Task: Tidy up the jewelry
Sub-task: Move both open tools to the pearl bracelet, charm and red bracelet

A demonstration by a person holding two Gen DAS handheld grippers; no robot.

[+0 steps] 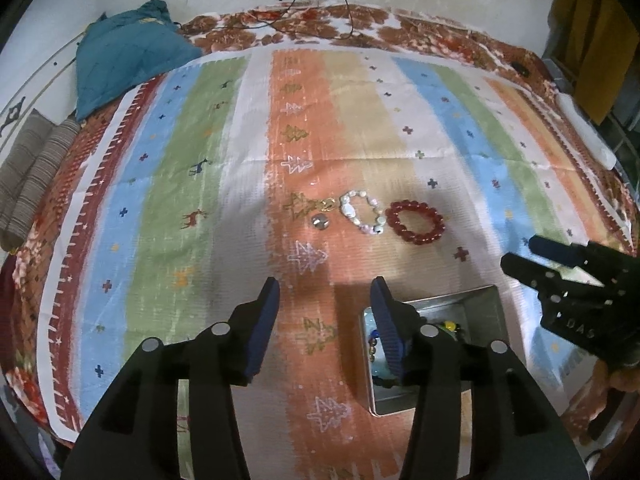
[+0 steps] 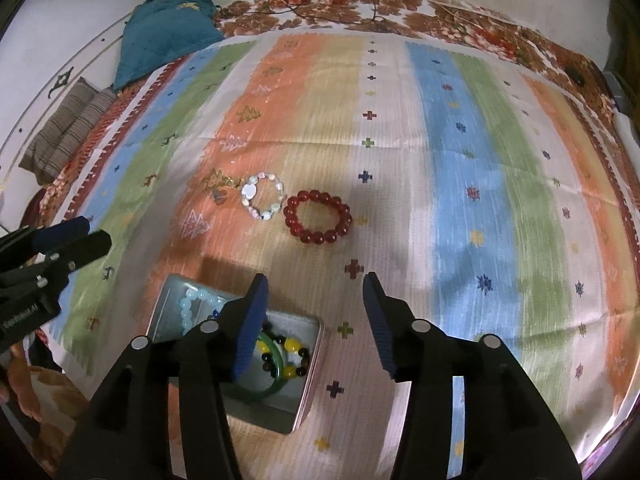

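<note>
A red bead bracelet point(image 1: 416, 221) point(image 2: 318, 217) lies on the striped cloth beside a white pearl bracelet point(image 1: 362, 211) point(image 2: 262, 196). A small gold piece point(image 1: 327, 204) and a silver ring point(image 1: 320, 222) lie left of them. A metal tin point(image 2: 310, 360) point(image 1: 480, 300) holds a pale blue bracelet point(image 2: 192, 304), a green bangle point(image 2: 276, 380) and a yellow and black bead bracelet point(image 2: 294, 354). My left gripper point(image 1: 324, 292) is open and empty, left of the tin. My right gripper point(image 2: 316, 288) is open and empty, above the tin's right side.
The striped cloth point(image 2: 460, 160) covers a floral bedspread point(image 1: 320, 24). A teal cushion point(image 1: 128, 52) and a striped pillow point(image 1: 28, 176) lie at the far left. Cables point(image 1: 344, 0) hang at the back wall.
</note>
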